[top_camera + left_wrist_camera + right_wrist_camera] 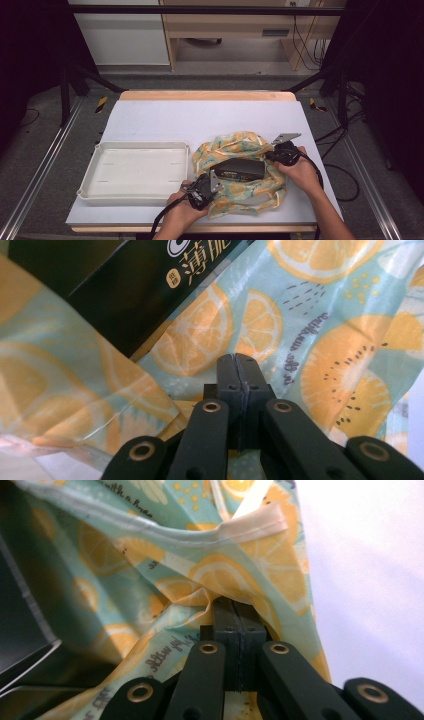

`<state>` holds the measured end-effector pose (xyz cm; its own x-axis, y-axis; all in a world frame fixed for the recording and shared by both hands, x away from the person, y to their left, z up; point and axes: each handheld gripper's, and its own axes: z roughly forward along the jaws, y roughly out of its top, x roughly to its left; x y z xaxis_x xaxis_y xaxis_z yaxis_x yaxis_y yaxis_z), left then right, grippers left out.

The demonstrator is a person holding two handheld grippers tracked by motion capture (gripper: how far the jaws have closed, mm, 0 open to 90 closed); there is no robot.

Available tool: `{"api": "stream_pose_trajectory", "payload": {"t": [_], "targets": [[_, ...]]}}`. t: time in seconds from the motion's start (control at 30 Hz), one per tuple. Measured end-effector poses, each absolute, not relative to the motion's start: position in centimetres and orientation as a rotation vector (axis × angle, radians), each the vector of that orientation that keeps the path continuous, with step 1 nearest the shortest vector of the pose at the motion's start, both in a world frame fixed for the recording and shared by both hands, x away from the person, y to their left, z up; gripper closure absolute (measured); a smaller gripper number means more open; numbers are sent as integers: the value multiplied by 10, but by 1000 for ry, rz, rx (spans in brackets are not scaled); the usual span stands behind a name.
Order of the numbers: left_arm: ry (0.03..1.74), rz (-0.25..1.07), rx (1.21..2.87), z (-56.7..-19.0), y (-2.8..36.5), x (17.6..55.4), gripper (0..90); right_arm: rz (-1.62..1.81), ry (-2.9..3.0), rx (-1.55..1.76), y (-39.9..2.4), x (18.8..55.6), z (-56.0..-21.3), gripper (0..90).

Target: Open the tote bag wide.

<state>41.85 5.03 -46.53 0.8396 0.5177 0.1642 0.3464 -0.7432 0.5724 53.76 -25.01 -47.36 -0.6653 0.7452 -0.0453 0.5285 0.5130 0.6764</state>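
A cloth printed with lemon slices (245,145) lies bunched on the right half of the table, with a dark flat box (240,169) on top of it. My left gripper (210,186) sits at the cloth's near-left edge. In the left gripper view its jaws (239,360) are shut over the flat cloth (310,315), below the box (115,285) with its printed label. I cannot tell whether they pinch any fabric. My right gripper (271,156) is at the cloth's right side. In the right gripper view it (235,602) is shut on a puckered fold of the cloth (150,570).
A white rectangular tray (95,165) stands on the left of the white table mat (200,120). Bare mat (370,580) lies to the right of the cloth. The table's wooden edge (207,95) runs along the back, with frame bars and cables beyond.
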Motion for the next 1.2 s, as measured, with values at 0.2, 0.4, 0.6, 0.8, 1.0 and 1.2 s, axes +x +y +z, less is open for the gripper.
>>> {"api": "stream_pose_trajectory", "payload": {"t": [0.2, 0.4, 0.6, 0.8, 1.0, 1.2], "targets": [[633, 419, 2476, -466, 50, 418, 900, 903, 2419, 1073, -249, 544, -473, 900], [633, 416, 2467, -466, 51, 417, 900, 923, 2401, 1092, -251, 548, -474, 900], [640, 407, 2453, -466, 52, 417, 900, 920, 2393, 1076, -250, 543, -470, 900], [631, 415, 2407, -455, 55, 416, 900, 975, 2346, 1023, -251, 523, -450, 900], [617, 436, 2362, -433, 59, 418, 900, 1044, 2292, 991, -252, 496, -430, 900], [600, 524, 2284, -401, 61, 428, 900, 1100, 2267, 949, -249, 467, -420, 900]]}}
